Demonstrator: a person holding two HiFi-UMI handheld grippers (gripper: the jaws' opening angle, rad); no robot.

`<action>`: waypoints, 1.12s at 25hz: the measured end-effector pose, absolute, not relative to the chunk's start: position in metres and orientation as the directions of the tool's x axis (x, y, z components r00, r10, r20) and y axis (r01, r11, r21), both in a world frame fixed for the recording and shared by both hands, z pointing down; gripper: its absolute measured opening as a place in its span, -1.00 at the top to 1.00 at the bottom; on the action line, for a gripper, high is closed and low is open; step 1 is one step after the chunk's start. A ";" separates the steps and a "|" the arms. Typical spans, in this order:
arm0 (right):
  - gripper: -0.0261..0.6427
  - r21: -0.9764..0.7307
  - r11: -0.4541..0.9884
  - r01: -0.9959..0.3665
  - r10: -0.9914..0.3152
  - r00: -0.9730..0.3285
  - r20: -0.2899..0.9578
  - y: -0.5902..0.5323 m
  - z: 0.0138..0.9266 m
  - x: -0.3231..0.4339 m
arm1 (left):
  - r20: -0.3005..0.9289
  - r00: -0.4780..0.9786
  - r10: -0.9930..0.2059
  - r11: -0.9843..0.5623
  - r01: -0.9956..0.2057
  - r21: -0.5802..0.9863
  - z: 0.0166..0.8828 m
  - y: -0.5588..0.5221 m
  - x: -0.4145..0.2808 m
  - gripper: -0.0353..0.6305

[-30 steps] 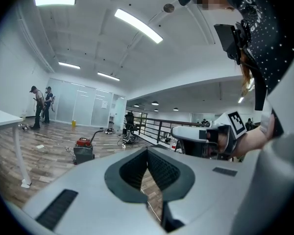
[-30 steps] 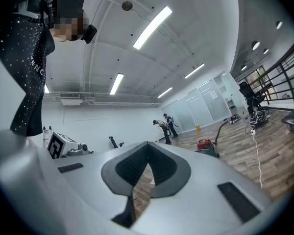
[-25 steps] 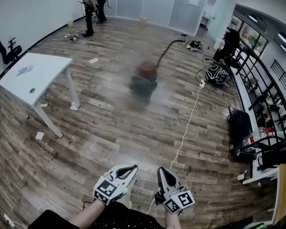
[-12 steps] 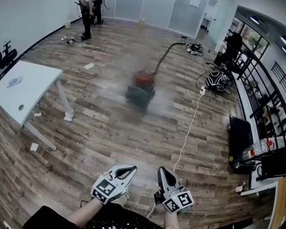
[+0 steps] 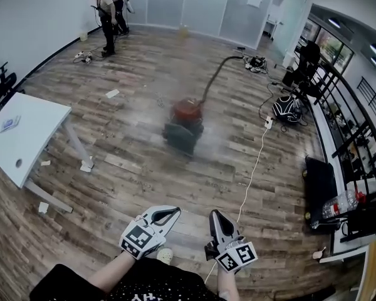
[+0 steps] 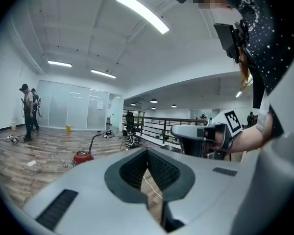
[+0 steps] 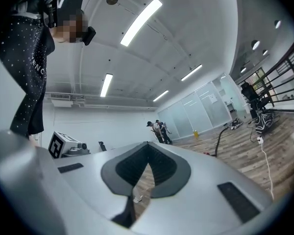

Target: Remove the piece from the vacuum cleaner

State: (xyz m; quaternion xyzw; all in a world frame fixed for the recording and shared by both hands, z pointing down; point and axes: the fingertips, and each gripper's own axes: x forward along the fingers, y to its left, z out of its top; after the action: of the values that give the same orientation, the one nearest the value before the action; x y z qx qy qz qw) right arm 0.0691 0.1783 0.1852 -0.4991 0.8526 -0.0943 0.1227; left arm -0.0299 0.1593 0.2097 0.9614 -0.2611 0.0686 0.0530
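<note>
Still clenched and empty, the left claw and right claw hover low. The vacuum cleaner now sits nearer, and the white bench has shifted leftward in view.

vacuum cleaner: red top, dark base, centre of head view
hose: black
floor: brown wood planks, streaky grain
table: white, left edge
cable: white, right of centre
left gripper, right gripper: pale grey, black-and-white square markers
shirt: black, white specks, bottom edge
</note>
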 end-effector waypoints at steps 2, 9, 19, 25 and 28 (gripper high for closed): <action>0.89 -0.286 0.493 -0.821 -0.868 -0.484 -0.107 0.170 0.189 0.068 | 0.157 0.849 -0.505 -0.851 -0.520 0.071 0.208 0.147 -0.031 0.87; 0.89 -0.342 0.471 -0.813 -0.872 -0.488 -0.041 0.135 0.221 0.081 | 0.188 0.844 -0.502 -0.846 -0.525 0.097 0.222 0.113 -0.025 0.87; 0.89 -0.319 0.553 -0.770 -0.824 -0.562 -0.071 -0.001 0.212 0.126 | 0.186 0.799 -0.571 -0.807 -0.589 0.053 0.222 -0.017 0.015 0.87; 0.89 -0.309 0.579 -0.755 -0.806 -0.588 -0.072 -0.093 0.204 0.162 | 0.149 0.778 -0.610 -0.781 -0.622 0.050 0.206 -0.111 0.048 0.87; 0.89 -0.318 0.601 -0.734 -0.788 -0.611 -0.079 -0.125 0.201 0.173 | 0.154 0.764 -0.627 -0.769 -0.638 0.035 0.204 -0.142 0.056 0.87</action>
State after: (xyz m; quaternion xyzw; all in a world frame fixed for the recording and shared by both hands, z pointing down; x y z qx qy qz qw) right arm 0.1734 -0.1251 0.2014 -0.4281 0.8884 -0.1278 0.1059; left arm 0.0563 -0.1425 0.2043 0.9382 -0.3371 0.0666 0.0427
